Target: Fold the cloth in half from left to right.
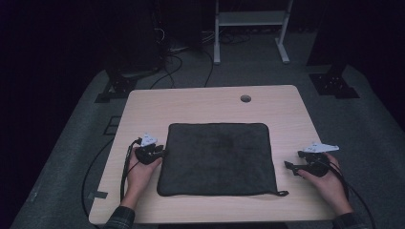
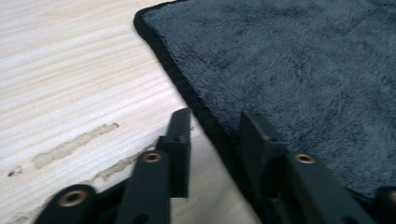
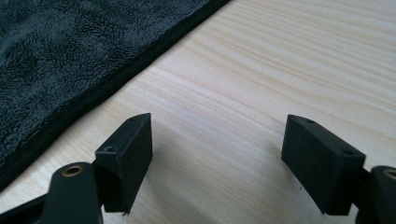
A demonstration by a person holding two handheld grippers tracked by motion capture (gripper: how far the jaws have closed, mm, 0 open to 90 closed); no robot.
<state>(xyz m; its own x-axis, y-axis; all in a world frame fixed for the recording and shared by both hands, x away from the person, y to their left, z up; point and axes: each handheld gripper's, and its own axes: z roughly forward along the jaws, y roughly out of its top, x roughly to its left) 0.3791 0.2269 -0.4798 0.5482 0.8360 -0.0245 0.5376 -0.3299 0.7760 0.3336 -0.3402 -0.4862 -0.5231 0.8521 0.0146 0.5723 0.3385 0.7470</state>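
You are holding your left gripper (image 2: 212,140) narrowly parted astride the edge of the dark towel (image 1: 217,157) lying flat on the surface (image 1: 200,102), while your right gripper (image 3: 217,163) is gaping wide, the towel just to its left.

Dim lab — lone table (image 1: 210,102); floor cables (image 1: 176,67) (carpeted); metal stand (image 1: 250,21)

Pale wooden table (image 1: 200,102) with a round hole (image 1: 245,98) near its far edge — dark cables (image 1: 167,67) and a white frame (image 1: 250,21) on the grey floor (image 1: 71,143) beyond.
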